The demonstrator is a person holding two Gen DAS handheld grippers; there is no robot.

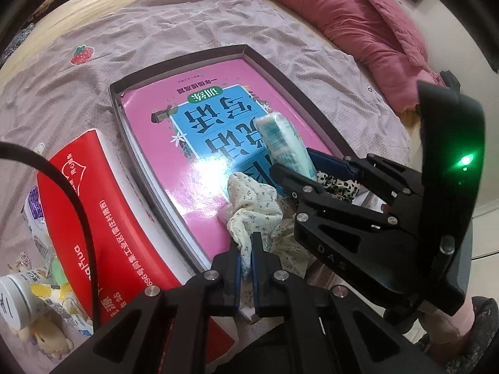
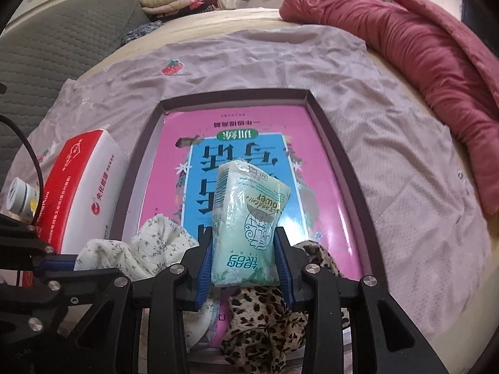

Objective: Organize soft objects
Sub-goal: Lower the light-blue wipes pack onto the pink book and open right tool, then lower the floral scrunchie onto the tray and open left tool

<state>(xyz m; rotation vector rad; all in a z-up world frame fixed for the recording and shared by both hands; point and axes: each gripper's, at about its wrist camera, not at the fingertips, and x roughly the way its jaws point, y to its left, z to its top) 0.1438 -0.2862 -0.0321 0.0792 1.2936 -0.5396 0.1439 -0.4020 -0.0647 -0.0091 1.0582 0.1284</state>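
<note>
A shallow dark box (image 2: 327, 143) with a pink and blue book (image 2: 249, 155) in it lies on the bed. My right gripper (image 2: 244, 268) is shut on a pale green tissue pack (image 2: 246, 233) held above the box's near end; the pack (image 1: 285, 143) and the right gripper (image 1: 312, 168) also show in the left wrist view. My left gripper (image 1: 246, 258) is shut on a cream floral cloth (image 1: 252, 205) that drapes onto the book. The same cloth (image 2: 146, 243) lies left of the pack. A leopard-print cloth (image 2: 265, 318) sits under the right gripper.
A red and white carton (image 1: 93, 202) lies left of the box, with a white jar (image 1: 15, 299) and packets beside it. A pink quilt (image 2: 405, 62) is bunched at the right. A lilac sheet (image 2: 249, 62) covers the bed; a grey cushion (image 2: 62, 46) stands far left.
</note>
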